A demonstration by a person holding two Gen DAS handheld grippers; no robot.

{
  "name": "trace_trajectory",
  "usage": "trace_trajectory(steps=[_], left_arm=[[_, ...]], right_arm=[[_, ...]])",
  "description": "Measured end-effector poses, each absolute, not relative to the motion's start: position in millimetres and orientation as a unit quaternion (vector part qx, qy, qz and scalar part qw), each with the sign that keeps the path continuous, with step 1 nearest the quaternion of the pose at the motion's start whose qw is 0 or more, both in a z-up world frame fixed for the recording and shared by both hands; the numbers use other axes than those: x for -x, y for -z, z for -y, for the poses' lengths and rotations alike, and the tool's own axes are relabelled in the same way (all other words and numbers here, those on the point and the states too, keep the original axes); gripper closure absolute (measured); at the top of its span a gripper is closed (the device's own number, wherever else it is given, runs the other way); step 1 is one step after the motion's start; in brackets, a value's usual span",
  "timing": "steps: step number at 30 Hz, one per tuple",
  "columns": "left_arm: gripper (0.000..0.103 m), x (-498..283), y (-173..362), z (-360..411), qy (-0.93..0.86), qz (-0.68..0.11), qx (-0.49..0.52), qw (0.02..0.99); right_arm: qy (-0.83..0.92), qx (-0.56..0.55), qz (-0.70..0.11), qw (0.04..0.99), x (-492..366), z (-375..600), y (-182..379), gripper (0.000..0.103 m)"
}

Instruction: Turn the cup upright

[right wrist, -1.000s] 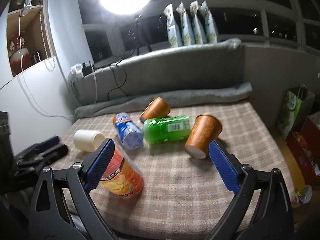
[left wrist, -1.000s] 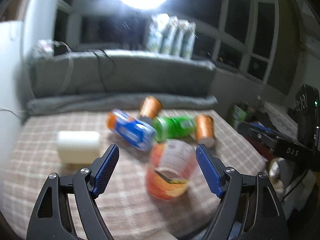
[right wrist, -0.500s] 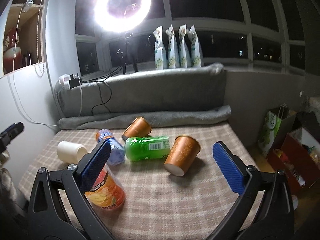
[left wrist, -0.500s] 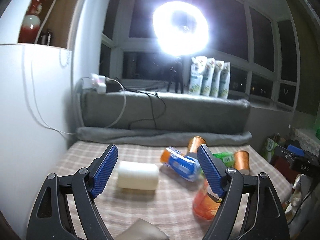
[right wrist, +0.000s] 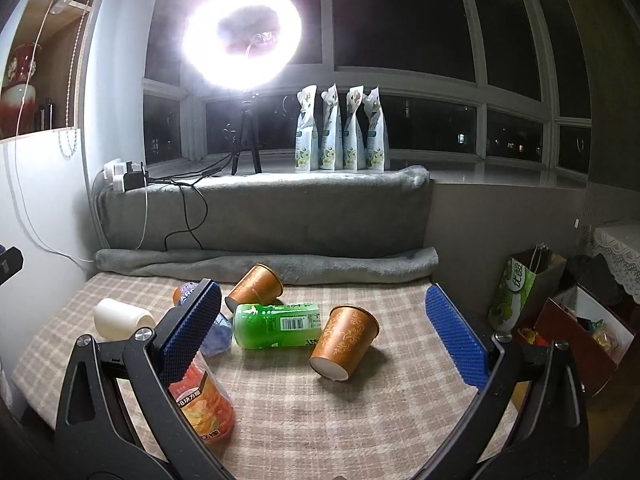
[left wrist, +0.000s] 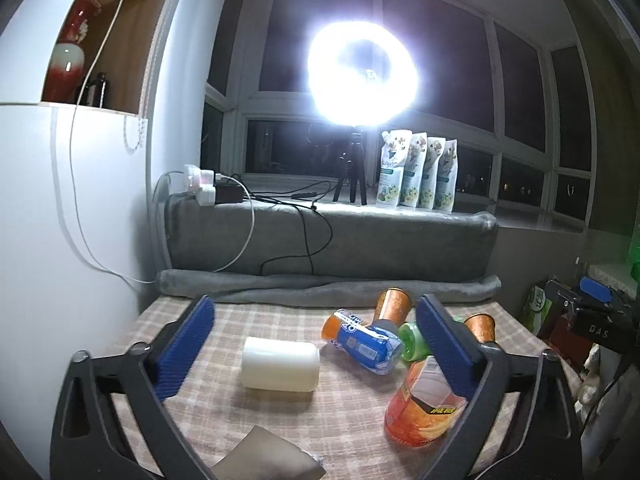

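Observation:
A white cup [left wrist: 280, 365] lies on its side on the checked cloth, between my left gripper's [left wrist: 316, 350] open jaws but farther off; it also shows in the right wrist view [right wrist: 120, 319]. Two brown paper cups lie tipped over: the near one [right wrist: 345, 343] is ahead of my open right gripper [right wrist: 326, 336], base toward me, and the far one [right wrist: 256, 286] rests by the grey blanket roll. They also show in the left wrist view, one [left wrist: 394, 306] behind the bottles, one [left wrist: 480, 326] at the right. Both grippers are empty.
An orange bottle [right wrist: 202, 400] stands by my right gripper's left finger and shows in the left view [left wrist: 424, 404]. A green bottle [right wrist: 278, 325] and a blue-labelled bottle [left wrist: 362, 342] lie mid-cloth. A grey padded ledge [right wrist: 260, 216] backs the surface. Bags [right wrist: 516, 292] stand at the right.
The left gripper has drawn back and swung left, so the white cup now sits between its jaws instead of the orange bottle. The right gripper has pulled back slightly. No object has moved.

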State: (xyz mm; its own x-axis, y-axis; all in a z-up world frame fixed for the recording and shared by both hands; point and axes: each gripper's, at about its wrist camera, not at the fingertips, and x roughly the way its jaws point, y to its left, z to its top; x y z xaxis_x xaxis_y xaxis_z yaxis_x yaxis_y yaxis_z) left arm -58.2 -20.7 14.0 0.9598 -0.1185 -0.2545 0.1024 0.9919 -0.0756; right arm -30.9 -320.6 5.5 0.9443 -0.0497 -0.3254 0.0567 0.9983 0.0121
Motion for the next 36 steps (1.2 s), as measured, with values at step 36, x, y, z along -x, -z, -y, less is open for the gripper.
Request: trace_trajectory(steps=[36], left_arm=[[0.001, 52.1, -9.0, 21.6, 0.056, -0.152, 0.033, 0.986]], right_arm=[[0.028, -0.013, -0.169, 0.985, 29.7, 322.9, -3.1, 0.000]])
